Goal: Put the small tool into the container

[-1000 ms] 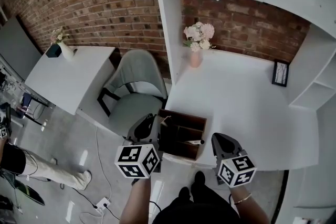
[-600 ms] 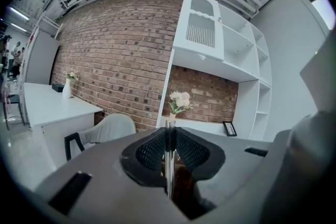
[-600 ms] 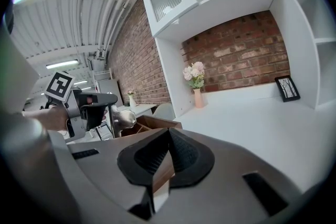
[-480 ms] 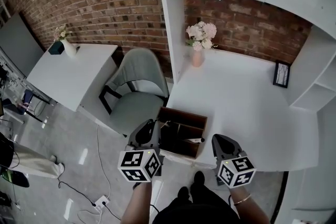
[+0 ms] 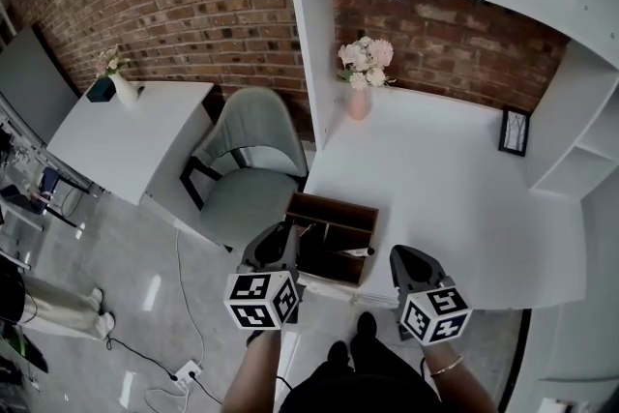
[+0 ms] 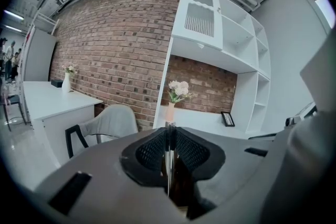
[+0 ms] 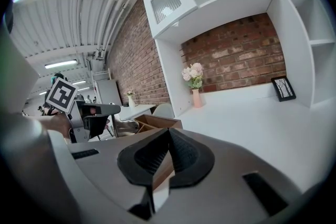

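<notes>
A brown wooden container (image 5: 334,211) with dividers stands on the front left corner of the white desk (image 5: 455,198). A small dark tool with a pale tip (image 5: 356,252) lies in its near right part. My left gripper (image 5: 281,239) is at the container's left side, jaws pressed together with nothing between them. My right gripper (image 5: 402,258) hovers just right of the container over the desk's front edge, also shut and empty. In the right gripper view the container (image 7: 152,123) shows beyond the closed jaws, with the left gripper (image 7: 90,113) farther left.
A pink vase of flowers (image 5: 360,77) and a small framed picture (image 5: 514,132) stand at the back of the desk. A grey chair (image 5: 250,164) sits left of the desk, beside a second white table (image 5: 126,140). Shelves (image 5: 580,160) rise at the right.
My left gripper has edged slightly right, closer to the container. The tool and the right gripper have stayed put. A person at the far left has walked mostly out of view.
</notes>
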Demonstrator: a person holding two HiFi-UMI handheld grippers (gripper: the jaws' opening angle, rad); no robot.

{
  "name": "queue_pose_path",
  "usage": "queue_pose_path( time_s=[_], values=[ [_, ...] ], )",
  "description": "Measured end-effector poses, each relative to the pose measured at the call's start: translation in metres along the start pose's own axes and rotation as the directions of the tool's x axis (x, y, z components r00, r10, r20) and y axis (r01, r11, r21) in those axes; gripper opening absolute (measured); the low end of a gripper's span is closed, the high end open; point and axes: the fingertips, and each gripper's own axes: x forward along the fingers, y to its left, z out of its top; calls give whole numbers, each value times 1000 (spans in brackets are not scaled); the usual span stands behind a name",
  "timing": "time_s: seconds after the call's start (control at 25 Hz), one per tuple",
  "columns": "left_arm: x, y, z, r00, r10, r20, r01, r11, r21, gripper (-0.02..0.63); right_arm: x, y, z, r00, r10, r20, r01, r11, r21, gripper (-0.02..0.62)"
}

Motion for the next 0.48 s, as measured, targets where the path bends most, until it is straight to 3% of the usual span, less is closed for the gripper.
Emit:
queue_pose_path(
  time_s=[0.48],
  values=[
    [9, -6, -20, 998, -20, -67, 21, 999, 24, 67, -12, -2, -7, 1000, -24, 6, 24, 1000, 15, 5]
  ],
)
